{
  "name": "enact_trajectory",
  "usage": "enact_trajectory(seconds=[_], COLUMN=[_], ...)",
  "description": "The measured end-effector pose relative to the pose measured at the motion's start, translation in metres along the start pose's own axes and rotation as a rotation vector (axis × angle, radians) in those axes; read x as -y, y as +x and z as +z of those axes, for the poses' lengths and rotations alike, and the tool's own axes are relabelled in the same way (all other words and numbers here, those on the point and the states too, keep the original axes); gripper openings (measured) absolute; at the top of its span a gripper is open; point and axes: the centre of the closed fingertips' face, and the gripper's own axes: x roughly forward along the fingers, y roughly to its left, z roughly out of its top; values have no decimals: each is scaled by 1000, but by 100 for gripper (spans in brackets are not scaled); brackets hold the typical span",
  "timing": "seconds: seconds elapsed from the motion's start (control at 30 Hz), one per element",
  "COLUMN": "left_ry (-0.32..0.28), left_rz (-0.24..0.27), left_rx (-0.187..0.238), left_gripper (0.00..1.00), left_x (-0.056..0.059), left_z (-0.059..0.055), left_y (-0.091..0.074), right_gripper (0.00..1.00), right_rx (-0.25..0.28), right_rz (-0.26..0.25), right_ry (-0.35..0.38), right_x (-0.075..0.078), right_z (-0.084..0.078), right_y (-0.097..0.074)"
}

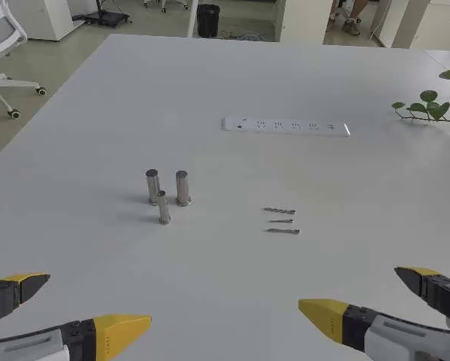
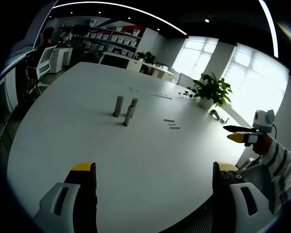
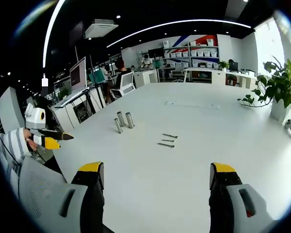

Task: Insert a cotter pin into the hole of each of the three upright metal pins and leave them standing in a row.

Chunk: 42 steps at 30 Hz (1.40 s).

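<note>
Head view: we hold the left hand-held gripper and right hand-held gripper spread, empty, at the surface's near edge; three metal pins stand clustered mid-surface, cotter pins lying near.

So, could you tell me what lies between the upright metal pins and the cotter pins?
Nothing: the head view shows bare white table between the metal pins and the cotter pins.
</note>
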Motion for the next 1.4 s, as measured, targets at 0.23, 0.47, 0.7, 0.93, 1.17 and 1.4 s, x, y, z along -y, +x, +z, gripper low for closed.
enact_trajectory(seconds=[0.23,0.47,0.7,0.93,1.17,1.4], left_ry=[1,6,12,92,83,118], left_rz=[-1,-4,-23,3,7,20], left_rx=[-1,-1,-19,-2,53,27], left_gripper=[99,99,99,99,99,99], left_x=[5,8,14,7,2,-1], left_z=[0,1,-5,0,11,14], left_y=[-2,-3,1,1,-1,1], right_gripper=[89,89,89,88,88,88], right_rx=[-10,-12,-20,-29,-31,-36], right_rz=[20,29,25,20,-6,-12], right_ry=[-14,-19,-21,-28,-16,-8], right_x=[-3,-3,1,3,10,10], right_z=[-1,-1,-2,-2,-3,-5], right_y=[2,3,1,-3,-7,-10])
